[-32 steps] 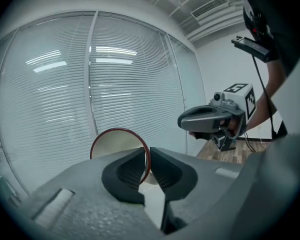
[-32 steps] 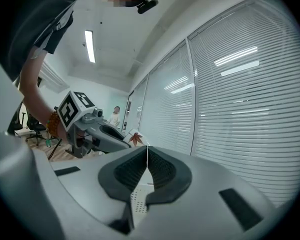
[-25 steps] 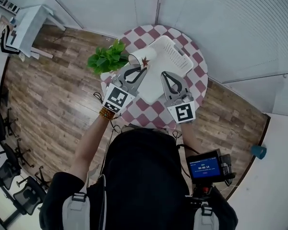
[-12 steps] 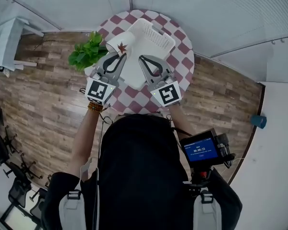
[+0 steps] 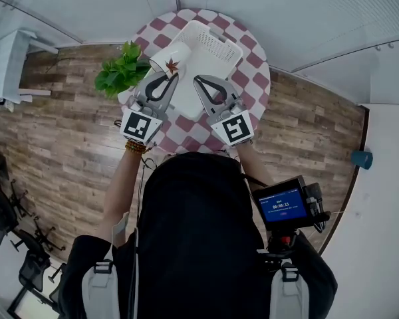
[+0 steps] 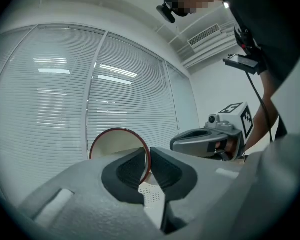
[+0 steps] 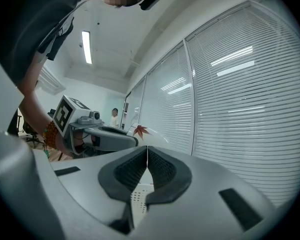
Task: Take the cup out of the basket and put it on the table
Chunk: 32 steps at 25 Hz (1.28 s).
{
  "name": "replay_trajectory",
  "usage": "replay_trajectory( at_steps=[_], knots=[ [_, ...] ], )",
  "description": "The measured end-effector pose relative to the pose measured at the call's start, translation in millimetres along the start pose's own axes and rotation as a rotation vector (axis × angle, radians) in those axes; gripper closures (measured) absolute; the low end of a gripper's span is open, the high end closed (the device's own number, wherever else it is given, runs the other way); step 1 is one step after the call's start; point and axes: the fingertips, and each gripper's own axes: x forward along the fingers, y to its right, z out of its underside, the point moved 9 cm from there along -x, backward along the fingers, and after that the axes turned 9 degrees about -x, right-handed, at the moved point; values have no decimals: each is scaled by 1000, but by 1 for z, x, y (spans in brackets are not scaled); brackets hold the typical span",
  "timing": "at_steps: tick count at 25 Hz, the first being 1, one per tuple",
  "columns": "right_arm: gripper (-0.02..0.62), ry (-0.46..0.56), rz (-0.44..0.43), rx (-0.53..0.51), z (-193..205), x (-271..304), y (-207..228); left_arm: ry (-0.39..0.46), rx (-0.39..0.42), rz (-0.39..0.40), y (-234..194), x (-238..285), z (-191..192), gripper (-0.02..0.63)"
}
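Round checked table by blinds, wood floor. Left gripper pinches the cup by its rim, one pad inside. The cup lies on its side over the basket's left rim, near the plant; likely bound for bare tabletop. Right gripper is pressed together and empty. Both point level.

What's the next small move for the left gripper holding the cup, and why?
Probably carry the white red-rimmed cup sideways over the bare checkered table: the left gripper pinches its rim, cup tipped, at the edge of the white plastic basket.
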Motion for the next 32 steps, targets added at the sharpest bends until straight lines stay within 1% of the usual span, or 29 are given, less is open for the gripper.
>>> replay_trajectory(
  at_steps=[4,6,10,14,19,28,32],
  knots=[
    [586,10,7,-5,6,-1,-2,6,2,23,3,1,3,571],
    [584,17,24,2,8,-2,-3,4,9,33,5,2,7,571],
    [585,6,52,-3,14,-5,-5,28,30,13,9,5,13,571],
    [586,-9,60,-12,20,-3,-6,59,-5,12,9,6,16,571],
    [586,-3,82,-8,21,1,-3,67,-26,8,10,8,20,571],
    [586,-1,65,0,20,5,-6,44,-28,21,12,7,23,572],
    [586,-7,62,4,21,6,-7,52,-36,23,12,7,23,571]
  ],
)
